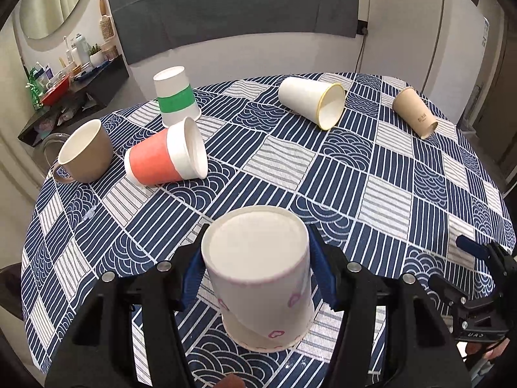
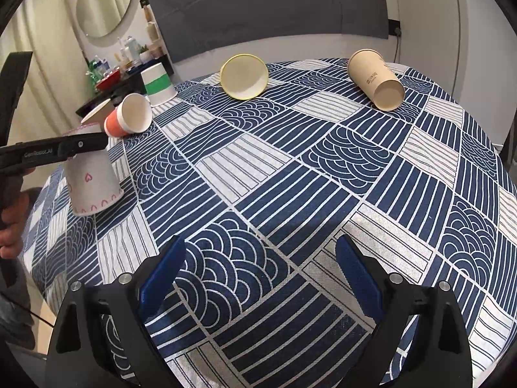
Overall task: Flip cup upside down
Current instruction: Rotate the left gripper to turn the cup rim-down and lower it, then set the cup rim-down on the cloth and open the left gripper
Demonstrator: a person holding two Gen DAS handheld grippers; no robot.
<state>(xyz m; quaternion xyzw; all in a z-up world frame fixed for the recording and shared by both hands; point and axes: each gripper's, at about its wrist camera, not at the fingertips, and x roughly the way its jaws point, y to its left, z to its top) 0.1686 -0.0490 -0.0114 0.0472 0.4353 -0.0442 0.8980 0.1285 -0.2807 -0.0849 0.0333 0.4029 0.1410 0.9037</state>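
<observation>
white cup (image 1: pixel 261 278) pink hearts, navy-white patterned tablecloth (image 1: pixel 323 174)

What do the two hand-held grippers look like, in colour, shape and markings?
Both the left gripper and the right gripper have a black angular plastic body with silver round bolts. Each finger carries a flat blue ribbed pad. Seen from the right wrist camera, the left gripper's black side bears white lettering that reads roughly "GenRobot.AI". A bare hand grips its handle. No cable is clearly visible.

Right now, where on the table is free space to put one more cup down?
Free: the wide middle between the heart-print cup, the yellow-rimmed cup and the tan paper cup.
Crowded: the far left, with the mug, orange cup and green-banded cup.
</observation>
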